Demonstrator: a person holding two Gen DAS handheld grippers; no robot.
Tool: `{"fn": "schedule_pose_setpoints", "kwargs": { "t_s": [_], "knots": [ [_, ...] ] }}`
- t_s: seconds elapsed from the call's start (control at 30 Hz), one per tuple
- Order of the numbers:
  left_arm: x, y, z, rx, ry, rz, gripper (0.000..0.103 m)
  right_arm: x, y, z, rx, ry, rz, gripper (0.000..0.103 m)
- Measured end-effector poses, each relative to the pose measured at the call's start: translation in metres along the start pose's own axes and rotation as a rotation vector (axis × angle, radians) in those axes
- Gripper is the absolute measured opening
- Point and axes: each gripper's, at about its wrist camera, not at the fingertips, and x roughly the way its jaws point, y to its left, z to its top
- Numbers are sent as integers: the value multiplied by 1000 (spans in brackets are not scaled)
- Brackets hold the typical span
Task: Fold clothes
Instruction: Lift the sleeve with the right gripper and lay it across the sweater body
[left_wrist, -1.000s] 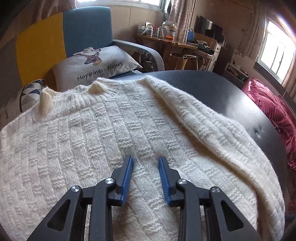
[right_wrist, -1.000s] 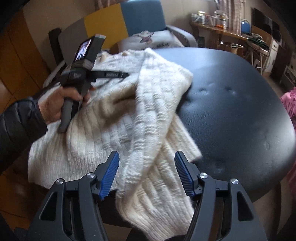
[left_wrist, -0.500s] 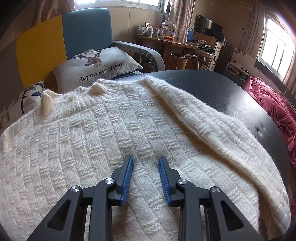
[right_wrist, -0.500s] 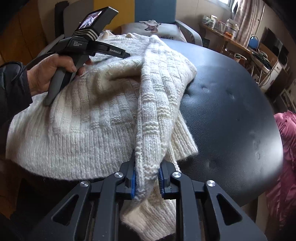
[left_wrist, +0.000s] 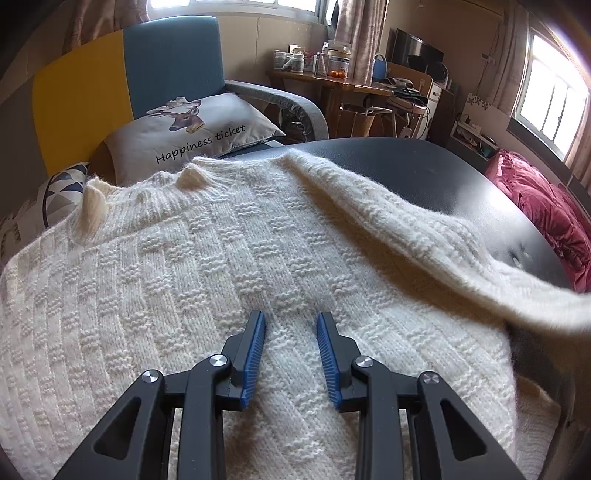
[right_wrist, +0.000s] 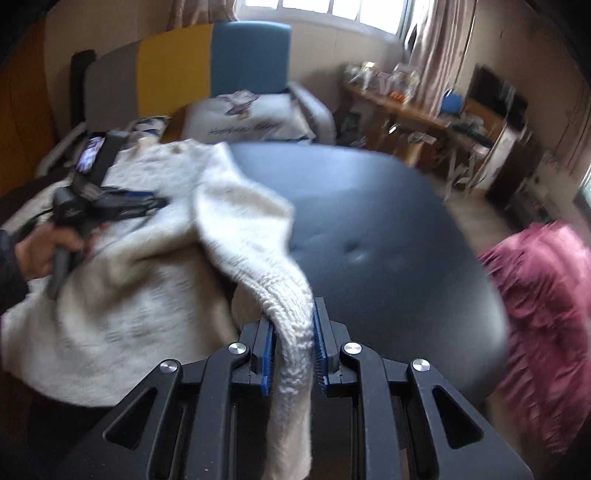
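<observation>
A cream knitted sweater (left_wrist: 221, 258) lies spread on a black padded table (left_wrist: 424, 173), collar toward the armchair. My left gripper (left_wrist: 291, 317) is open, its blue pads (left_wrist: 255, 354) apart over the sweater's body with no fold pinched between them. In the right wrist view a hand (right_wrist: 40, 251) holds that left gripper (right_wrist: 159, 201) on the sweater (right_wrist: 129, 277). My right gripper (right_wrist: 293, 314) is shut on the sweater's sleeve (right_wrist: 266, 266), which rises off the table (right_wrist: 369, 221) and hangs down past the jaws. In the left wrist view the lifted sleeve (left_wrist: 443, 251) arches off to the right.
A blue and yellow armchair (left_wrist: 166, 66) with a deer pillow (left_wrist: 192, 129) stands behind the table. A magenta quilt (left_wrist: 546, 210) lies to the right, also the quilt (right_wrist: 546, 314). A cluttered wooden desk (left_wrist: 332, 77) lines the far wall.
My right gripper went from open around the sleeve to shut on it, then rose and carried the sleeve up. The left gripper has stayed still on the sweater.
</observation>
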Motion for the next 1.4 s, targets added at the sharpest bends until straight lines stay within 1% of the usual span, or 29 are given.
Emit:
{"fn": "schedule_pose_setpoints", "kwargs": {
  "t_s": [0.1, 0.17, 0.23, 0.33, 0.37, 0.4, 0.43, 0.47, 0.53, 0.57, 0.63, 0.67, 0.7, 0.77, 0.83, 0.87, 0.9, 1.0, 1.1, 1.13, 1.2, 1.23, 1.27, 1.3, 1.37, 1.4],
  "knots": [
    [-2, -1, -1, 10, 3, -4, 29, 0, -21, 20, 8, -22, -44, 19],
    [-4, -2, -3, 24, 8, -7, 29, -3, -34, 36, 24, -44, -55, 19],
    [-6, -5, -5, 54, 13, -6, 29, -3, -48, 55, 33, -70, -78, 19],
    [-8, -6, -8, 74, 15, -9, 29, 2, -63, 71, 23, -60, -120, 19],
    [-8, -6, -8, 71, 13, -12, 29, 2, -66, 73, 28, -54, -120, 19],
    [-8, -6, -8, 71, 12, -12, 29, -1, -68, 74, 39, -55, -92, 20],
    [-8, -6, -8, 71, 12, -12, 29, -8, -68, 72, 55, -65, -35, 20],
    [-8, -6, -8, 71, 11, -11, 29, -12, -67, 67, 64, -63, 11, 20],
    [-8, -7, -9, 72, 9, -9, 29, -16, -60, 48, 69, -31, 76, 20],
    [-8, -7, -9, 74, 9, -7, 29, -18, -56, 39, 72, -15, 109, 22],
    [-8, -8, -9, 80, 8, 2, 29, -22, -50, 20, 76, 17, 175, 33],
    [-8, -9, -10, 84, 7, 7, 29, -20, -46, 8, 70, 41, 190, 43],
    [-8, -9, -10, 84, 7, 6, 29, -15, -41, -8, 53, 73, 187, 46],
    [-9, -9, -10, 80, 6, 4, 29, -7, -34, -33, 28, 115, 174, 46],
    [-9, -9, -11, 83, 6, 7, 29, 2, -27, -55, 0, 148, 193, 49],
    [-9, -10, -11, 87, 7, 13, 29, 6, -22, -64, -22, 158, 191, 52],
    [-9, -12, -11, 92, 7, 19, 29, 10, -19, -72, -43, 160, 174, 52],
    [-8, -13, -12, 99, 7, 30, 30, 28, -19, -82, -36, 161, 147, 52],
    [-8, -13, -12, 104, 7, 35, 30, 47, -22, -86, -30, 185, 171, 53],
    [-8, -13, -12, 104, 7, 35, 30, 52, -23, -88, -33, 191, 171, 54],
    [-8, -14, -13, 105, 7, 35, 30, 57, -25, -89, -30, 173, 179, 70],
    [-8, -14, -14, 104, 7, 35, 30, 59, -25, -89, -36, 179, 181, 75],
    [-8, -14, -14, 104, 7, 34, 30, 61, -23, -90, -48, 183, 173, 83],
    [-8, -14, -14, 102, 7, 32, 30, 62, -20, -90, -59, 183, 160, 87],
    [-8, -15, -16, 97, 5, 29, 30, 64, -20, -88, -60, 192, 155, 88],
    [-8, -15, -16, 96, 5, 28, 30, 65, -22, -87, -39, 206, 161, 88]
  ]
}}
